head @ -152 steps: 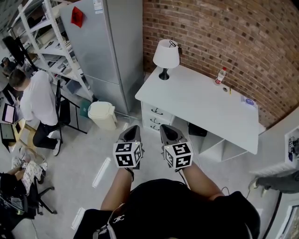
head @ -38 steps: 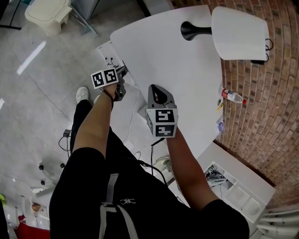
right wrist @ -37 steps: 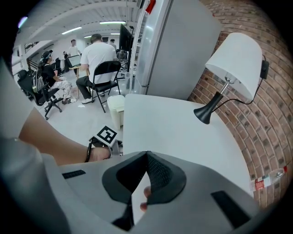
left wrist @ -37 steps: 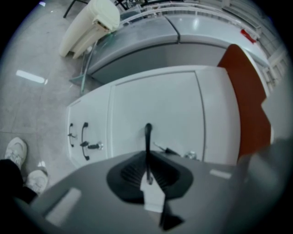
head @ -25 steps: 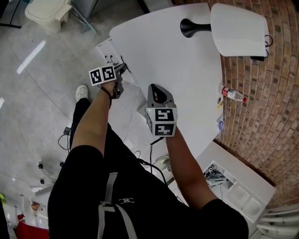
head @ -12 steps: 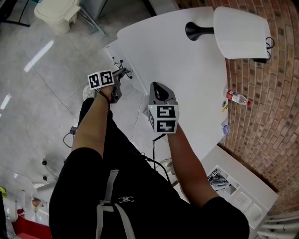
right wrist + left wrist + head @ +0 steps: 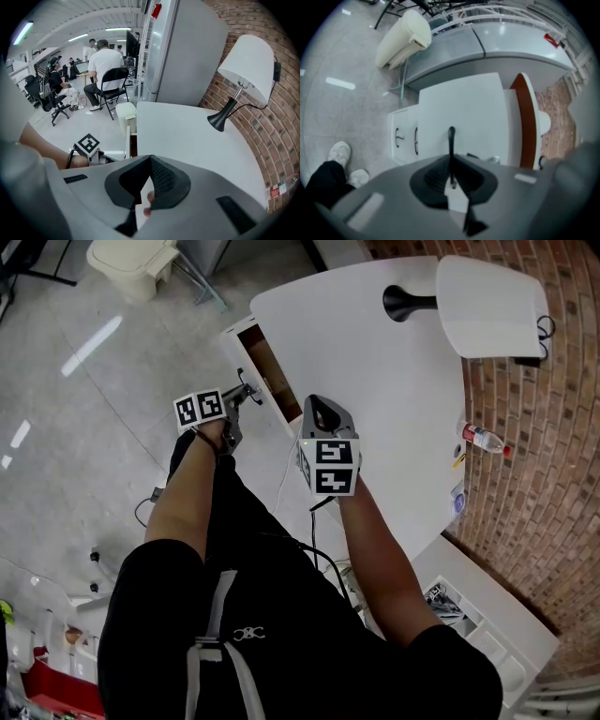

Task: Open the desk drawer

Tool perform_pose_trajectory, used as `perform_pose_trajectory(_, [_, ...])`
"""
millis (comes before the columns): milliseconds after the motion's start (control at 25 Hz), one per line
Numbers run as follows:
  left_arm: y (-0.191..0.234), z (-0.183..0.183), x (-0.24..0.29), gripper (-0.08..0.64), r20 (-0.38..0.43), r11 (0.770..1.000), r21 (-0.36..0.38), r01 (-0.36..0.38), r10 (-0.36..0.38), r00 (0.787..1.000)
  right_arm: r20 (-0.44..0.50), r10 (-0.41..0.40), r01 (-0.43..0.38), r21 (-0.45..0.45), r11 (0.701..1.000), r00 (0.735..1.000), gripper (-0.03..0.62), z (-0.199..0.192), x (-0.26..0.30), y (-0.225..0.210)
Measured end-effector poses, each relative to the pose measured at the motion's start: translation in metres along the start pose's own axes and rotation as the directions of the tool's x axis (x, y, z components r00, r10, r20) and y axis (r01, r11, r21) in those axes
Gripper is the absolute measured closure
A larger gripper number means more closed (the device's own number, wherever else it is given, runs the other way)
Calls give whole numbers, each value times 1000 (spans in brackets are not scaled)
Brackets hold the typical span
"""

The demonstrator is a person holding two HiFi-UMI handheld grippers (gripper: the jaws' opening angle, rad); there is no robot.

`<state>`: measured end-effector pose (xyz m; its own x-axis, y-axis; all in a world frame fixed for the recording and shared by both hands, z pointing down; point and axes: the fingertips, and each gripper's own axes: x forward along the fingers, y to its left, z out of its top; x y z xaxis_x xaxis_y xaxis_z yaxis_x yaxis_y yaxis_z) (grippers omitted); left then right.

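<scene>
The only print that stands out is the black-and-white square markers on the cube of each gripper. A red tag sits high on the grey cabinet (image 7: 187, 51), and the bottle (image 7: 483, 438) at the brick-wall side of the desk (image 7: 375, 399) wears a red label, but any wording on either is too small to read. A few small stickers low on the brick wall look printed, possibly with text, though the wide-angle blur leaves that unsure.

The left gripper (image 7: 451, 164) has its jaws drawn in to a narrow slit, pinched on the thin dark handle (image 7: 451, 138) of the top drawer (image 7: 270, 381). The handle runs straight up out of the pads across the drawer's white front. The right gripper (image 7: 150, 163) has its jaws together at the tips with nothing between them. It hangs above the near edge of the desk top, touching nothing.

The drawer stands partly out of the desk, its brown inside showing as a strip between the white front and the desk edge. It lies directly ahead of the left jaws and to the left of the right gripper in the head view. Two lower drawers (image 7: 407, 138) sit flush beside it, each with its own dark handle.
</scene>
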<state>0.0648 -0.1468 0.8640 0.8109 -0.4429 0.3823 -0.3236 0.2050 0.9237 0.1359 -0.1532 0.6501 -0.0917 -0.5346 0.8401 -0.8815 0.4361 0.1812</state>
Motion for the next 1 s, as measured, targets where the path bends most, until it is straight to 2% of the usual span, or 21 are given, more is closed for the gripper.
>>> perform_pose_trajectory(400, [3,-2,-3,540,14,998,-35,-61,61,998,9,-8,8,7,1000,1000,601,-2,-5,-3])
perform_pose_trajectory(600, [9,-4,-16,448,10,990,37,-138,137,990,18,-30,30,30,999,999,601,-6,-9,-7])
perform_pose_trajectory(680, [9,-1,-31,467,25,979,90,-182,180,983,28,-29,28,45,999,999,601,-6,-11,-7])
perform_pose_trajectory(720, [7,1,-41,563,42,969,131,-209,205,978,33,-28,26,54,998,999,601,-6,-13,-6])
perform_pose_trajectory(800, [-4,8,-61,563,85,936,242,-257,243,966,43,-22,19,72,997,999,601,-6,-16,-4])
perform_pose_trajectory(920, [-35,27,-85,565,151,855,427,-295,254,955,68,-2,-5,105,994,998,601,-1,-19,2])
perform_pose_trajectory(1000, [-63,39,-99,565,195,803,511,-307,240,951,93,5,-17,127,992,996,601,4,-23,5])
